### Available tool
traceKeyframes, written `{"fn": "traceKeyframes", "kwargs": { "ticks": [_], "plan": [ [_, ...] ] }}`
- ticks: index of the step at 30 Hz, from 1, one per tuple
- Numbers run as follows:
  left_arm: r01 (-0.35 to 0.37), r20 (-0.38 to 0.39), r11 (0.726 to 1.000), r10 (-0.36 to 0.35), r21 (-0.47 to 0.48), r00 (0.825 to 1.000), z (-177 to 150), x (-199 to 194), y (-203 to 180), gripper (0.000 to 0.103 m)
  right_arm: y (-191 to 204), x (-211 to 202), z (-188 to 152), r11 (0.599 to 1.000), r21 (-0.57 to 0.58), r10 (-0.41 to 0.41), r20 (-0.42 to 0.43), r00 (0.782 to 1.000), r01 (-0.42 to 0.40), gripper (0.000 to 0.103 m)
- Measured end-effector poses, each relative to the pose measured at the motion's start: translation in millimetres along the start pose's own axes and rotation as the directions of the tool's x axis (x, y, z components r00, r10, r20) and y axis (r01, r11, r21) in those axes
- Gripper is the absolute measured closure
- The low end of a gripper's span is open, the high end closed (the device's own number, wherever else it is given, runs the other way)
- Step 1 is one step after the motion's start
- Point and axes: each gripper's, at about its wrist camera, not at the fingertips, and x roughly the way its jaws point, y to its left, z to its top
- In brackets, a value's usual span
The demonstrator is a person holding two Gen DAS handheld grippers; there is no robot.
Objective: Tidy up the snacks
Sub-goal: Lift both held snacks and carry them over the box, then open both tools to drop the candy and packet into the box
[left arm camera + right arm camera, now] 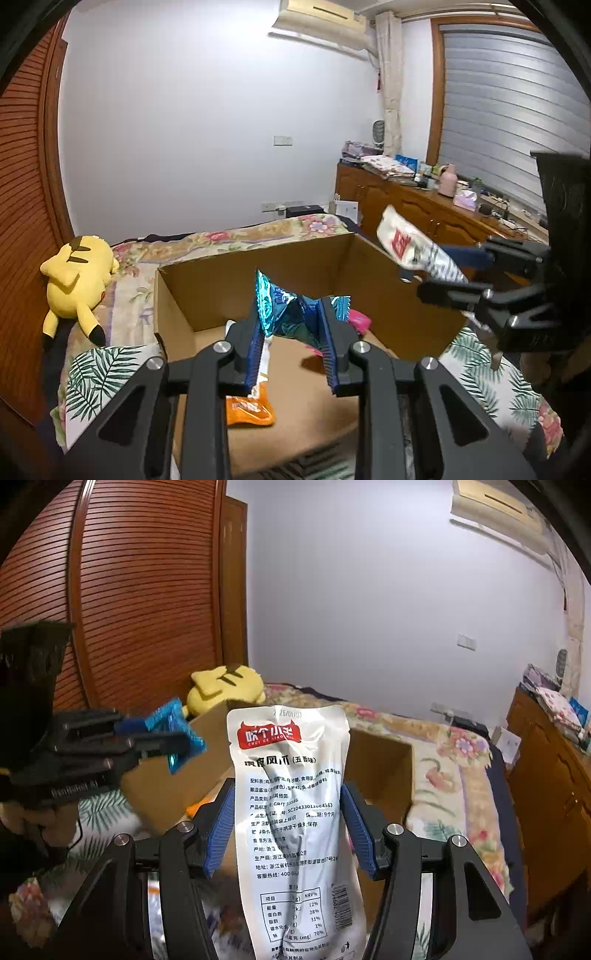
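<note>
Bed (258,230) with floral cover is carrying an open cardboard box (207,291); slatted wardrobe left, wooden cabinet right. Left gripper (291,332) is clamping a crumpled blue foil packet (284,310) above the box, tip pointing up. Right gripper (288,823) is pinching a white pouch (291,812), long axis upright, near the box's right edge

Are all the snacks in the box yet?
Not yet. An orange packet and a pink one already lie in the cardboard box. The left gripper holds a blue foil snack, the right gripper a white pouch; both still need dropping in.
</note>
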Motion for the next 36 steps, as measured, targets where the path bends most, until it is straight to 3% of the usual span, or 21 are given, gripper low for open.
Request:
{"fn": "traceKeyframes", "kwargs": {
  "ticks": [15, 20, 26, 36],
  "plan": [
    [-0.043, -0.076, 0.999, 0.043, -0.006, 0.996, -17, 39, 9, 0.075, -2, 49, 10, 0.999, -0.008, -0.038, 0.0, 0.999, 0.038, 0.045],
    [-0.069, -0.082, 0.998, 0.068, -0.008, 0.994, -18, 39, 8, 0.068, 2, 55, 2, 0.999, -0.001, -0.044, -0.036, 0.998, 0.044, 0.045],
    [-0.077, -0.082, 0.997, 0.076, -0.001, 0.994, -19, 31, 5, 0.065, -1, 61, -7, 0.999, 0.019, -0.047, -0.08, 0.996, 0.049, 0.05],
    [-0.063, -0.065, 0.998, 0.062, -0.015, 0.996, -31, -12, -1, 0.062, -3, 32, -10, 0.995, 0.098, 0.006, -0.075, 0.997, 0.001, 0.039]
  ]
}}
